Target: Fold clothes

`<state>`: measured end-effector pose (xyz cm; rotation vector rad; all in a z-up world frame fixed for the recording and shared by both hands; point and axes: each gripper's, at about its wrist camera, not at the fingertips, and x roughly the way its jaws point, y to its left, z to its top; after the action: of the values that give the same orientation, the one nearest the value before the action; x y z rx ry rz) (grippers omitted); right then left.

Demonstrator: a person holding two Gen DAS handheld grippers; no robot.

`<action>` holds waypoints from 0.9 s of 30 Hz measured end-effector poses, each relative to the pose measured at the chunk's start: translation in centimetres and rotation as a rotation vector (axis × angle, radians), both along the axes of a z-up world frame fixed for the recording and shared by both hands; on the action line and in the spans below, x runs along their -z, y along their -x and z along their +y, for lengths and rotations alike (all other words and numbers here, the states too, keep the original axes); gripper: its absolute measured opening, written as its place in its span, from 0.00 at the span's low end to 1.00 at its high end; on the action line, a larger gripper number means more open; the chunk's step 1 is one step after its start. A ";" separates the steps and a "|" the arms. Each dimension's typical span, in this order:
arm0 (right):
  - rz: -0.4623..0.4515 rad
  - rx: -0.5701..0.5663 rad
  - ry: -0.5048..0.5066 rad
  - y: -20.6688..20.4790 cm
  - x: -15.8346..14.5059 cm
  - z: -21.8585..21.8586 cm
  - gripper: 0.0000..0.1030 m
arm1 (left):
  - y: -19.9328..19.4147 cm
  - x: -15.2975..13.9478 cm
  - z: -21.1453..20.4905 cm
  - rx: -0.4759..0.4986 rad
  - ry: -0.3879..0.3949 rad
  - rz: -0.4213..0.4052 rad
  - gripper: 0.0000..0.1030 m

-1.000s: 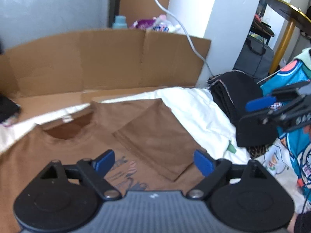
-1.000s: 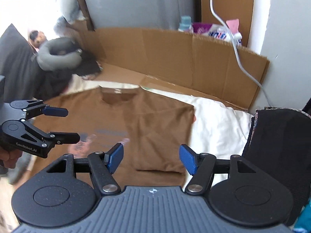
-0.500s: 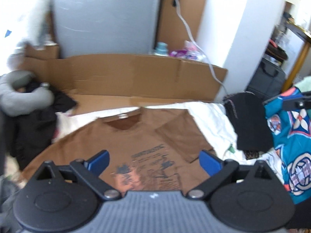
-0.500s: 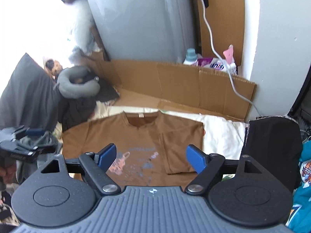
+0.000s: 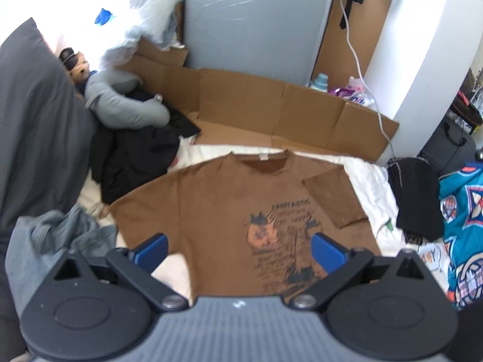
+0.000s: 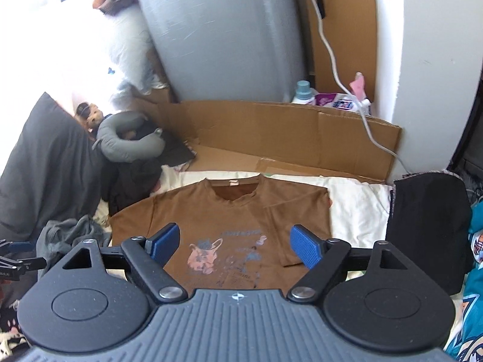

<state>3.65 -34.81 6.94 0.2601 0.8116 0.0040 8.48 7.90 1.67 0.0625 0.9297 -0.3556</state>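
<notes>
Both grippers hang above the brown T-shirt (image 5: 229, 211), which lies flat on the white sheet (image 6: 356, 208); left gripper (image 5: 238, 249) and right gripper (image 6: 235, 242) gape wide, holding nothing, their jaws having just been opening.

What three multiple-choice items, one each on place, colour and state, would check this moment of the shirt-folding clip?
1. Where does the grey neck pillow lie relative to the brown T-shirt?
A. Beyond it, to the picture's left
B. On its printed chest
C. Beside the black folded garment

2. What colour are the pads of the right tool?
A. Red
B. Blue
C. White

3. How do the shirt's sleeves lie?
A. Both folded in
B. Both spread out
C. The picture-right one folded over the body, the picture-left one spread

Answers: 1 A, the pillow sits up by the cardboard, left of the collar. 2 B, both pads show blue. 3 C, the right wrist view shows one sleeve lying on the chest.
</notes>
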 end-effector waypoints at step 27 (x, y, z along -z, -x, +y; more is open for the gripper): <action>0.009 0.063 -0.029 1.3 0.4 4.9 0.85 | 6.3 0.8 16.1 -0.216 0.016 0.036 0.99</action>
<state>2.36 -29.89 6.57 0.3134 0.8121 -0.0445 2.17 23.98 0.82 -0.0592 0.9586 -0.1646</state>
